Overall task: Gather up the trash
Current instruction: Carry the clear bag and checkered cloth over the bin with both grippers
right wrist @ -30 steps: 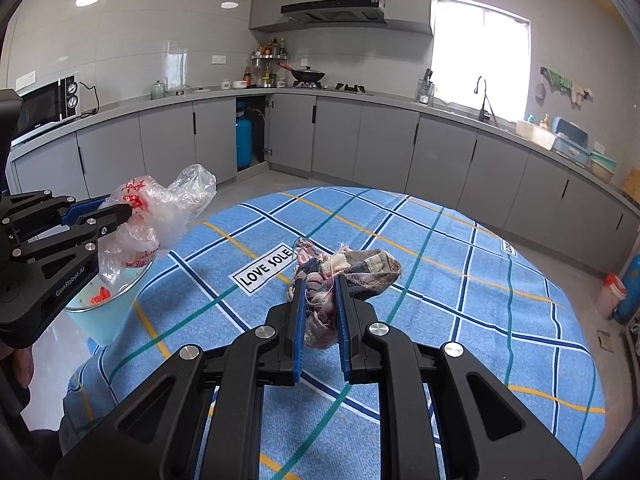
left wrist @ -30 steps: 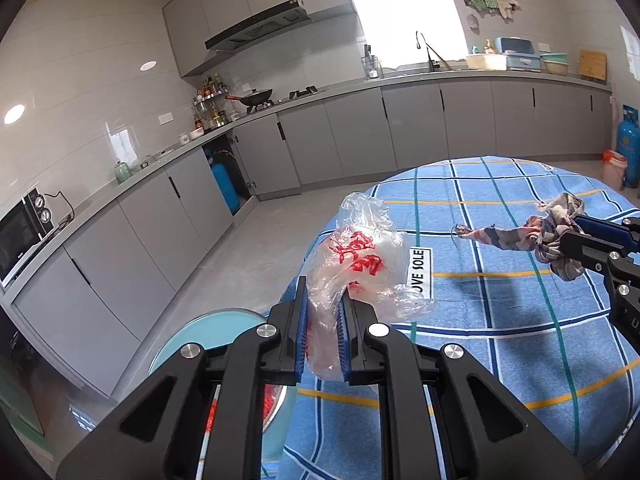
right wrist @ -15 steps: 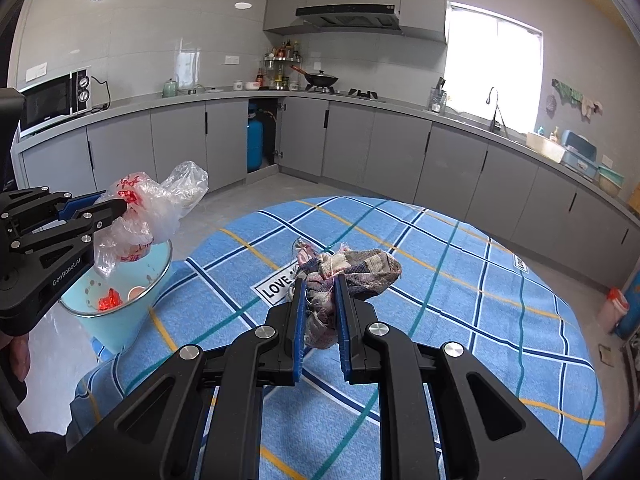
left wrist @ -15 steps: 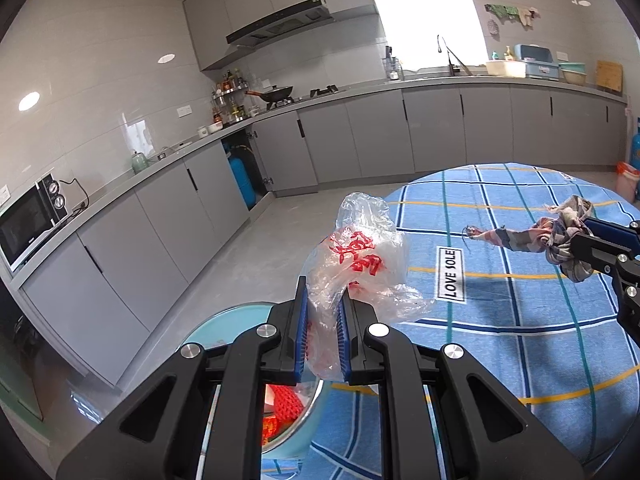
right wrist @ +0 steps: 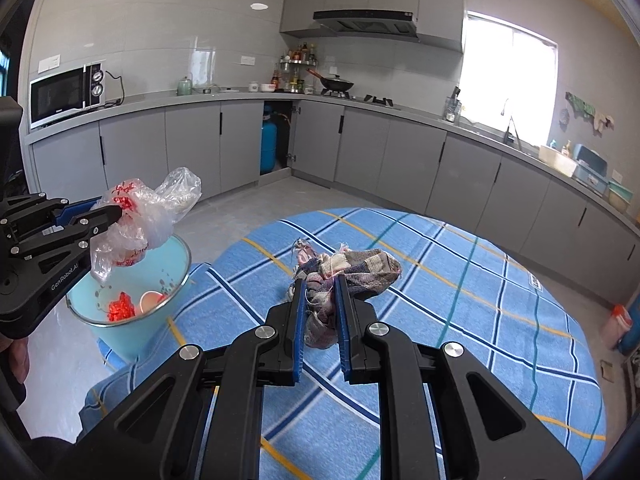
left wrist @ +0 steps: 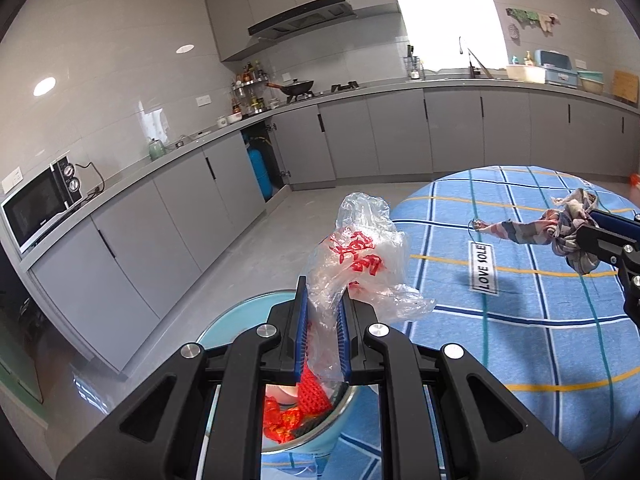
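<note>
My left gripper (left wrist: 323, 312) is shut on a clear plastic bag (left wrist: 360, 264) with red print and holds it right above a light blue trash bin (left wrist: 236, 320). The bin (right wrist: 132, 320) stands on the floor by the table edge, with red scraps and a paper cup inside. The bag also shows in the right wrist view (right wrist: 144, 216). My right gripper (right wrist: 320, 296) is shut on a crumpled plaid rag (right wrist: 352, 272) and holds it above the round table (right wrist: 460, 320). The rag shows at the right edge of the left wrist view (left wrist: 560, 232).
The table wears a blue checked cloth (left wrist: 520, 320) with a "LOVE SOLE" label (left wrist: 483, 266). Grey kitchen cabinets (right wrist: 360, 144) line the walls. A microwave (right wrist: 66, 94) sits on the counter. A blue gas cylinder (right wrist: 269, 148) stands in an open cabinet. Grey floor lies between.
My left gripper has carried the plastic bag left, off the table and over the blue bin. My right gripper has lifted the rag and drifted toward the bin side.
</note>
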Tool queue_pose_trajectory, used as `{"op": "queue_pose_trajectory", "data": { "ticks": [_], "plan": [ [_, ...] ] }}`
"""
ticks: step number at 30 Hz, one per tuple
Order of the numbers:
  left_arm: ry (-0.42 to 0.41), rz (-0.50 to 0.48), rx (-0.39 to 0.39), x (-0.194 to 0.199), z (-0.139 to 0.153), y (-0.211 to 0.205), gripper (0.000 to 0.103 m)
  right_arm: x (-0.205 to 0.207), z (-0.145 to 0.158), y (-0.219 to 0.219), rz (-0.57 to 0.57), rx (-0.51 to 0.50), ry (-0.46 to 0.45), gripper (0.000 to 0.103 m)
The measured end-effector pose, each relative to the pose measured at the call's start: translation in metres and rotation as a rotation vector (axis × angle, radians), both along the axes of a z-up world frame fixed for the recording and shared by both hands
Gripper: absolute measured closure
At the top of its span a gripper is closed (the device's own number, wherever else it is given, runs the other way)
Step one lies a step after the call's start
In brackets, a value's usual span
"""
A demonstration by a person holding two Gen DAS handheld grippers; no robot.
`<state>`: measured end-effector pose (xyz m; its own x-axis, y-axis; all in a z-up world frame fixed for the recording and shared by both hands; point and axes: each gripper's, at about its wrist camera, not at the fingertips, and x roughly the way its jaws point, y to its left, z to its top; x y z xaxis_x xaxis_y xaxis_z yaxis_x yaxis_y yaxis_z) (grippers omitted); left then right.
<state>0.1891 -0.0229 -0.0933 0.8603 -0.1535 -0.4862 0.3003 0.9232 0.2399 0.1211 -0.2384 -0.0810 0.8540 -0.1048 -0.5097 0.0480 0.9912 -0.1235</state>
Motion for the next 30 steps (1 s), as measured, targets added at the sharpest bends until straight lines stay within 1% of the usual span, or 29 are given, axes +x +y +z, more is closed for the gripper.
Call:
{"op": "queue_pose_trajectory", "data": {
  "ticks": [15, 20, 30],
  "plan": [
    [0.004, 0.082, 0.002, 0.009, 0.0, 0.041, 0.09, 0.021, 0.005, 0.031, 0.073, -0.007, -0.01, 0.088],
    [-0.007, 0.119, 0.011, 0.011, 0.002, 0.051, 0.09, 0.026, 0.008, 0.039, 0.093, -0.007, -0.012, 0.088],
    [0.001, 0.186, 0.015, 0.023, 0.001, 0.075, 0.09, 0.038, 0.012, 0.057, 0.139, -0.003, -0.02, 0.088]
  ]
}}
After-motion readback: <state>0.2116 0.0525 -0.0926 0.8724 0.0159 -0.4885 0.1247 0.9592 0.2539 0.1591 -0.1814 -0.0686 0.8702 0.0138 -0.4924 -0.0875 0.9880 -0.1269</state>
